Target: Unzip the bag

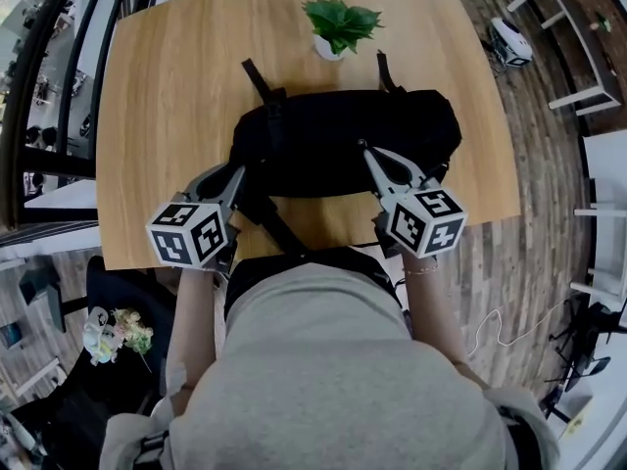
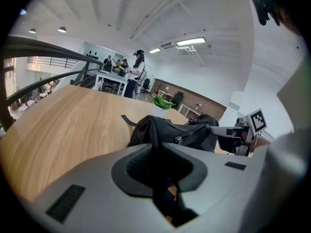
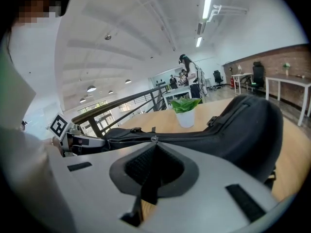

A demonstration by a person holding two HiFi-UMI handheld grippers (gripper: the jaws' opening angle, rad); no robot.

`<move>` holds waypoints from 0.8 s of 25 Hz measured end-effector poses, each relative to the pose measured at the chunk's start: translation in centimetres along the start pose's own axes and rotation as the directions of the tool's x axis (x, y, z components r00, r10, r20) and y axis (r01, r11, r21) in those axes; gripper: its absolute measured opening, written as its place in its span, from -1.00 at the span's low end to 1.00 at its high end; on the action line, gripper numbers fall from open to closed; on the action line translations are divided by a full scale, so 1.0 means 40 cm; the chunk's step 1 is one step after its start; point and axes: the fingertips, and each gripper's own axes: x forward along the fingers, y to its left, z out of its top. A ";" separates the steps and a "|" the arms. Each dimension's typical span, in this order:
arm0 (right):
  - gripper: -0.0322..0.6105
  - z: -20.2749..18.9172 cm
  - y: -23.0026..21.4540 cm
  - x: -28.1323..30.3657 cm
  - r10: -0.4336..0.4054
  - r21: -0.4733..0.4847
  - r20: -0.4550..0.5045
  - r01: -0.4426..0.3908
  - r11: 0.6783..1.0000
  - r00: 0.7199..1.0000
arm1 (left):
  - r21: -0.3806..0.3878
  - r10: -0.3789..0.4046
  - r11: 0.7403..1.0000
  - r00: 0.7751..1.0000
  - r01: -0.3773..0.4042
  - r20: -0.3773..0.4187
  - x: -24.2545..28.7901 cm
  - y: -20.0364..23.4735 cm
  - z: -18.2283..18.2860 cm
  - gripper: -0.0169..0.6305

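A black bag [image 1: 343,140] lies across the near half of a wooden table [image 1: 157,86]. My left gripper [image 1: 238,172] is at the bag's left end. In the left gripper view its jaws [image 2: 155,147] are shut on a fold of black bag fabric that runs up into the bag [image 2: 189,132]. My right gripper [image 1: 365,150] sits on the bag's front, right of centre. In the right gripper view it [image 3: 153,145] is shut on the black tab of the zip pull [image 3: 153,140]. The zip line [image 3: 194,139] runs along the bag [image 3: 243,125].
A small potted plant [image 1: 338,25] in a white pot stands at the table's far edge, behind the bag. Black straps [image 1: 257,76] trail from the bag toward it. A dark railing [image 1: 59,67] runs past the left edge. People [image 2: 136,72] stand at white tables far off.
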 end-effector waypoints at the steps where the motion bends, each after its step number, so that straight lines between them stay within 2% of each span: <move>1: -0.87 0.002 -0.002 -0.002 0.007 -0.003 0.002 -0.007 1.000 1.000 | -0.004 0.019 1.000 1.000 -0.019 0.007 -0.002 0.001 0.000 -0.74; 5: -0.87 0.007 -0.002 -0.011 0.050 -0.021 -0.001 -0.050 0.998 0.999 | 0.003 0.082 0.997 0.996 -0.082 0.030 -0.009 -0.006 -0.005 -0.74; 8: -0.87 0.011 0.002 -0.014 0.087 -0.016 -0.007 -0.087 0.996 0.996 | 0.072 0.140 0.987 0.990 -0.142 0.028 -0.020 -0.017 -0.009 -0.73; 10: -0.87 0.017 0.005 -0.016 0.111 -0.015 -0.003 -0.111 0.994 0.994 | 0.128 0.193 0.972 0.980 -0.196 0.040 -0.033 -0.022 -0.001 -0.61; 12: -0.87 0.020 0.005 -0.016 0.130 -0.015 -0.003 -0.130 0.991 0.992 | 0.176 0.229 0.955 0.971 -0.239 0.070 -0.046 -0.033 0.021 -0.35; 13: -0.87 0.021 0.004 -0.016 0.137 -0.015 -0.006 -0.137 0.990 0.991 | 0.205 0.239 0.946 0.967 -0.253 0.090 -0.051 -0.044 0.035 -0.28; 16: -0.87 0.022 0.006 -0.019 0.155 -0.021 -0.010 -0.156 0.988 0.988 | 0.322 0.216 0.913 0.966 -0.252 0.143 -0.055 -0.108 0.079 -0.22; 20: -0.87 0.035 0.013 -0.027 0.182 -0.027 0.010 -0.182 0.983 0.983 | 0.433 0.076 0.890 0.984 -0.141 0.164 -0.012 -0.245 0.119 -0.22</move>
